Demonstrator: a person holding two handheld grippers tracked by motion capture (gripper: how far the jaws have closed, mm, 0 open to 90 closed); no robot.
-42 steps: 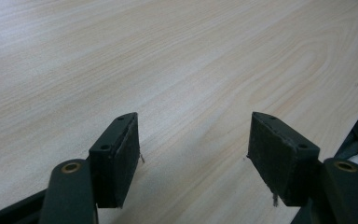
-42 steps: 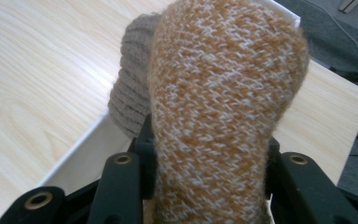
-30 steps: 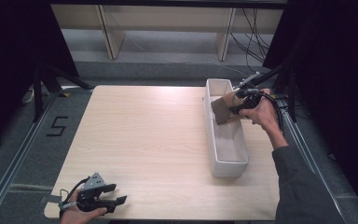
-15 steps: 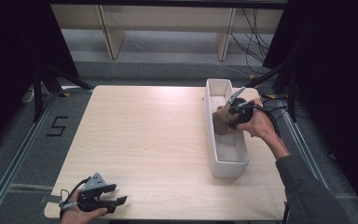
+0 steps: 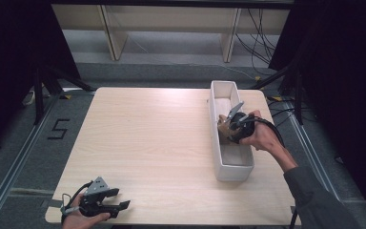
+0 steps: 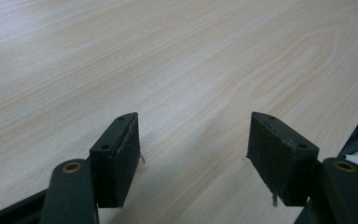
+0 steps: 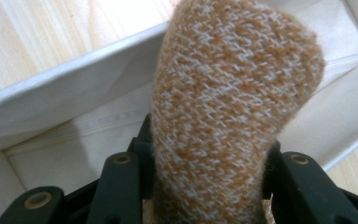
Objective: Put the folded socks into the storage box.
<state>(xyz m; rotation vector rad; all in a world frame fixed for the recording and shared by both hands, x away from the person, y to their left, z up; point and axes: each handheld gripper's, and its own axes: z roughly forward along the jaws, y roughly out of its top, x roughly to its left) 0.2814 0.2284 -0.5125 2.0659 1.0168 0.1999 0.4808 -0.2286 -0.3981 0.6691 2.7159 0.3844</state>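
A tan and white knitted sock, rolled into a bundle, sits between the jaws of my right gripper, which is shut on it. In the high view that gripper holds the sock inside the long white bin at the table's right side, just above its floor. My left gripper rests at the table's front left corner. Its jaws stand wide apart in the left gripper view, open over bare wood with nothing between them.
The light wooden table spreads between the two hands. The bin's white walls rise close around the sock. Cables and shelf legs lie on the floor beyond the table's far edge.
My right hand has carried the sock from the bin's far end toward its middle and lower, into the bin. The left gripper has stayed where it was.
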